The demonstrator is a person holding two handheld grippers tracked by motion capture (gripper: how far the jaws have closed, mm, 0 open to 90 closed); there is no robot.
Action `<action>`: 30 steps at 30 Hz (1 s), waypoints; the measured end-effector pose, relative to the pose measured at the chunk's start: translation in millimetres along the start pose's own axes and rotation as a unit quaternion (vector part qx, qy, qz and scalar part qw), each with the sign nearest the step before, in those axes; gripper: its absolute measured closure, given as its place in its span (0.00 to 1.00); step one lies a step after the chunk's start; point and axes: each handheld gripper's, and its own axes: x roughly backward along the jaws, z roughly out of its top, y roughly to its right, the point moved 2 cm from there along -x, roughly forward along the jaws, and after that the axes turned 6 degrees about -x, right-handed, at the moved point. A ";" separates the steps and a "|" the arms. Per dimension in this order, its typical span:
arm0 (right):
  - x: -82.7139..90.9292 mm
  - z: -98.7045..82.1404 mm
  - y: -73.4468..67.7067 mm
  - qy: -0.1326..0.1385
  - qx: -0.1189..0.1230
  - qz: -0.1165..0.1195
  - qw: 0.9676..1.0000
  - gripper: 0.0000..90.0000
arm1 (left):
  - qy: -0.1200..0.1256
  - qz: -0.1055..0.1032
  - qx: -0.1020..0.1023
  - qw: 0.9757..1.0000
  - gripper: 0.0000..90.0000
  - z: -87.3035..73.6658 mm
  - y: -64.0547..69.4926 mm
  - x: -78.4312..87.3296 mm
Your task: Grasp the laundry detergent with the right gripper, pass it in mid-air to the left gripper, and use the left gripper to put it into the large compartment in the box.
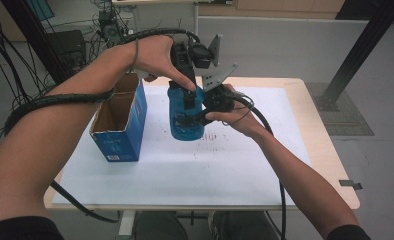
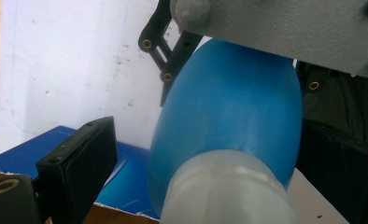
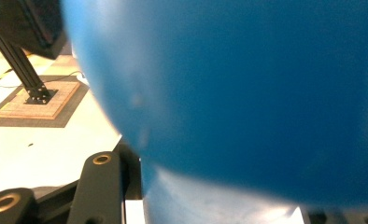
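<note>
Blue bottle [image 1: 186, 120] clamped in right hand-held gripper [image 1: 205, 107] above counter [image 1: 235, 165]; left hand-held gripper [image 1: 187, 92] jaws apart w/ bottle neck between.

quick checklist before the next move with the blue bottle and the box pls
1. Right tongs closed on the blue bottle: ok; the bottle presses against them in the right gripper view.
2. Left tongs gripping the bottle's whitish cap: cannot tell; one pad stands clear of it.
3. Bottle upright: ok.
4. Blue box open at the top: ok, flaps up.
5. Box apart from the bottle, to its left: ok.
6. Cables clear of the bottle: cannot tell.
</note>
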 end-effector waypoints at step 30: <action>-1.1 -0.2 -0.7 -0.004 0.003 0.001 1.000 0.50 | 0.000 -0.002 -0.001 1.000 0.08 -2.1 0.4 -0.3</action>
